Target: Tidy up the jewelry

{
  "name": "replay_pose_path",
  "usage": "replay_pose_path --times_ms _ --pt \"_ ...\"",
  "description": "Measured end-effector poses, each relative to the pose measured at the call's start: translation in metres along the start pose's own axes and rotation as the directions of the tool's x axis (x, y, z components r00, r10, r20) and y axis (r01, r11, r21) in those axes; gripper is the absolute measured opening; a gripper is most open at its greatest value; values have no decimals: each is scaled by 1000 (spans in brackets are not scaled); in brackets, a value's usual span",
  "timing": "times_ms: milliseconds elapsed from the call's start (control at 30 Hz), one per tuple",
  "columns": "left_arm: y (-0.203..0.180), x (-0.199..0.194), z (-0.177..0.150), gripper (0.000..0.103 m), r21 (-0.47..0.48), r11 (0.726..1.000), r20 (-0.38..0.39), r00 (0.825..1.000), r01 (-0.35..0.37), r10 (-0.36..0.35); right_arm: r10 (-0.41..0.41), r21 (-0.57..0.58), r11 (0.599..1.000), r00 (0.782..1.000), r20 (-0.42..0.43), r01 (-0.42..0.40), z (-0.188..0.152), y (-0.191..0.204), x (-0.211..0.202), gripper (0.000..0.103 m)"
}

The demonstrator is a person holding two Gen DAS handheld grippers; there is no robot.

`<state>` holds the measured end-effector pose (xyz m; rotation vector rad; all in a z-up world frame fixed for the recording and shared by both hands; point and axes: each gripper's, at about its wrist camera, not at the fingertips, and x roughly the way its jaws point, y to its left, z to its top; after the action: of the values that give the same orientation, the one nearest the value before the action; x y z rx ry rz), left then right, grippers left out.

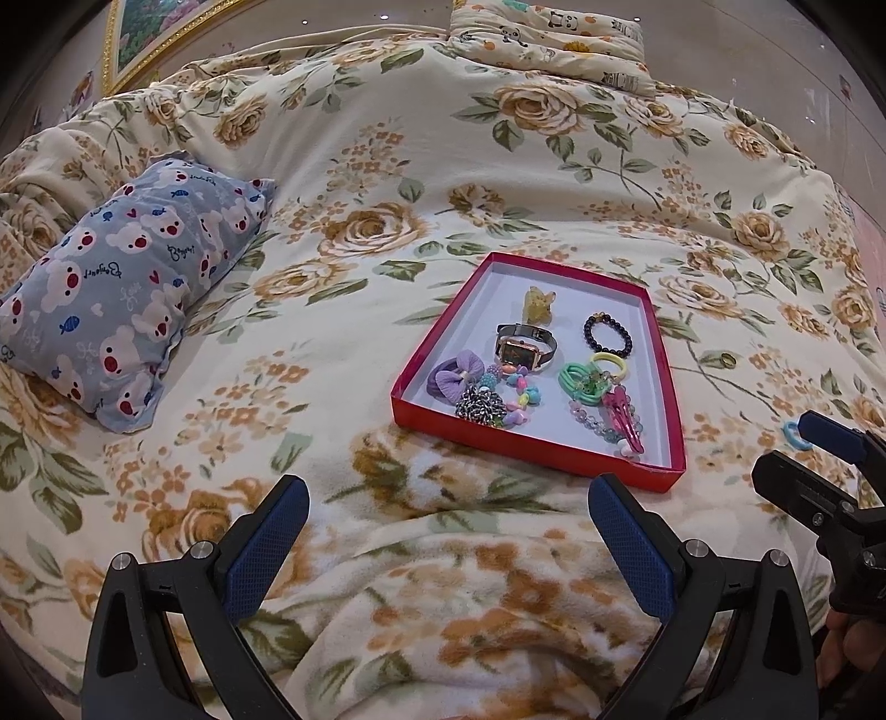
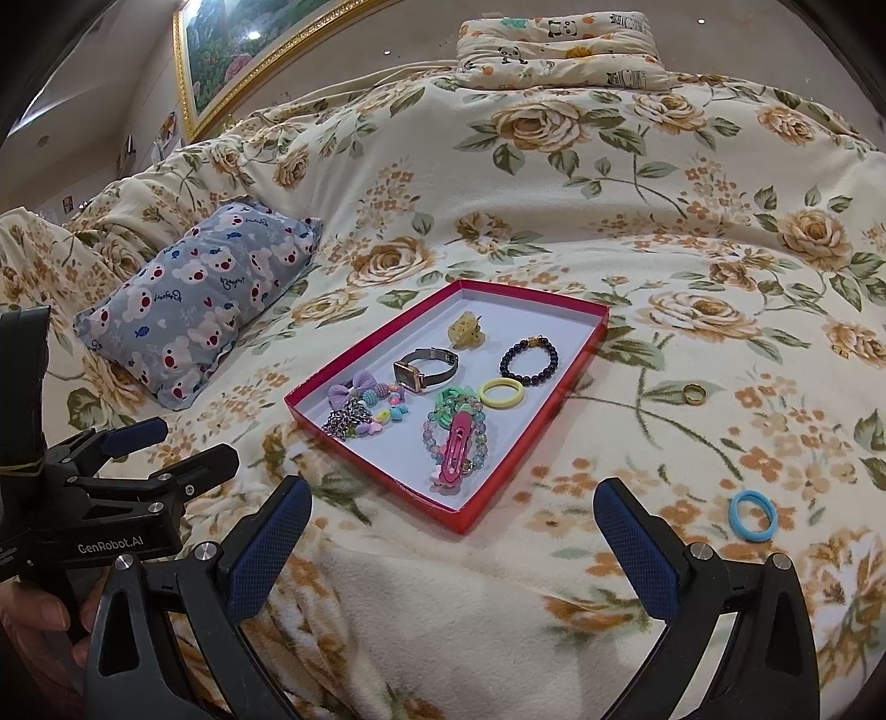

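Observation:
A red tray [image 1: 678, 410] [image 2: 310, 407] lies on the floral bedspread and holds a watch [image 1: 520, 346] [image 2: 423, 368], a dark bead bracelet [image 1: 608, 334] [image 2: 529, 357], a pink hair clip [image 2: 457, 451] and several hair ties. On the bedspread right of the tray lie a gold ring [image 2: 693, 394] [image 1: 727, 361] and a blue hair tie [image 2: 753, 515] [image 1: 793, 433]. My left gripper [image 1: 448, 498] is open, near side of the tray, nothing between its fingers. My right gripper [image 2: 451, 507] is open too, just short of the tray's near corner.
A grey bear-print pillow [image 1: 127, 288] [image 2: 194, 299] lies left of the tray. A folded panda-print quilt [image 1: 554, 39] [image 2: 559, 50] sits at the far end of the bed. A gold-framed picture [image 2: 249, 50] hangs on the wall behind.

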<state>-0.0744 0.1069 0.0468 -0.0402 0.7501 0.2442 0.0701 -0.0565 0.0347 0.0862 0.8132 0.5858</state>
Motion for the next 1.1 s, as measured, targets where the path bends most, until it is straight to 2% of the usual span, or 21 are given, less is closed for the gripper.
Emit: replay_pose_path --times_ms 1100 --pt "-3 -2 0 102 13 1000 5 1000 2 -2 2 0 1000 1000 -1 -2 1 2 -1 103"
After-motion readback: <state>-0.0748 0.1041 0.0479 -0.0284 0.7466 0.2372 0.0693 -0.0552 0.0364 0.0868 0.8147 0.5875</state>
